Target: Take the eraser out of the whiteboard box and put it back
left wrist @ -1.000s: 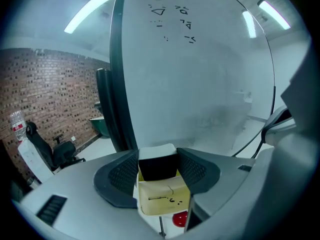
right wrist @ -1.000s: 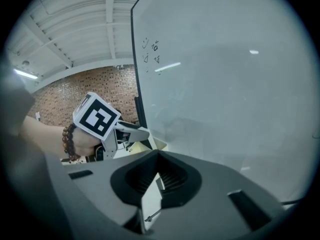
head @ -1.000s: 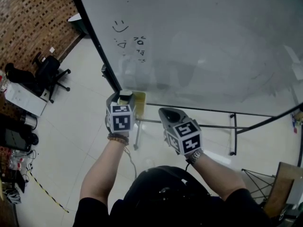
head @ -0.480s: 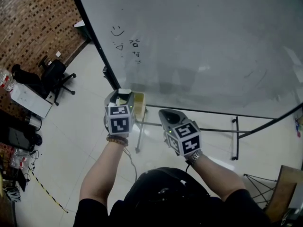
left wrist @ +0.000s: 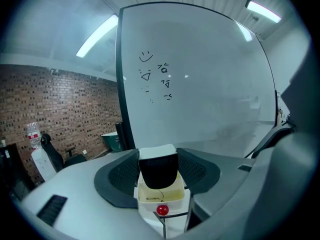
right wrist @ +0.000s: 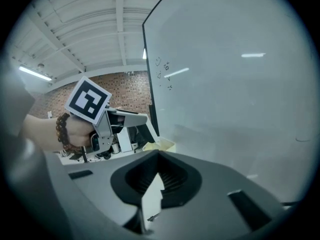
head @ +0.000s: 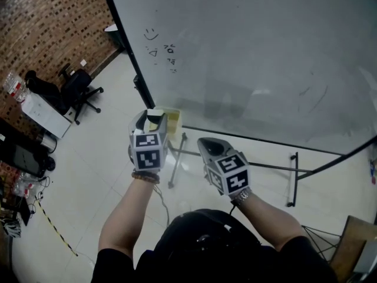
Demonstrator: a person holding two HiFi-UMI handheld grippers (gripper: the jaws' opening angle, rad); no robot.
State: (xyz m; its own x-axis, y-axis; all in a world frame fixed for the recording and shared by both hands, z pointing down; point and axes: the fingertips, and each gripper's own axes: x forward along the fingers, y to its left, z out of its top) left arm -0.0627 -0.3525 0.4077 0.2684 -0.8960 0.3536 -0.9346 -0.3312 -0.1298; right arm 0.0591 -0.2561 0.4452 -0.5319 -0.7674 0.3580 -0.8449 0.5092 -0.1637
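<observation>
My left gripper (head: 151, 120) is shut on the eraser (head: 155, 113), a white-backed block with a black felt face. In the left gripper view the eraser (left wrist: 158, 168) fills the gap between the two dark pads. It hangs just above the open yellowish whiteboard box (left wrist: 160, 196). That box (head: 174, 120) is mounted at the whiteboard's lower left corner. My right gripper (head: 210, 144) is beside it to the right, shut and empty. In the right gripper view its jaws (right wrist: 159, 156) meet tip to tip, and the left gripper (right wrist: 131, 118) and the box (right wrist: 163, 145) appear beyond them.
The big whiteboard (head: 265, 52) with small scribbles (head: 164, 50) stands straight ahead on a metal frame (head: 293, 178). A red knob (left wrist: 161, 210) sits below the box. An office chair (head: 79, 87) and a white cabinet (head: 44, 114) stand at the left by a brick wall.
The left gripper has risen with the eraser, lifting it clear above the box. The right gripper drifted slightly, still shut.
</observation>
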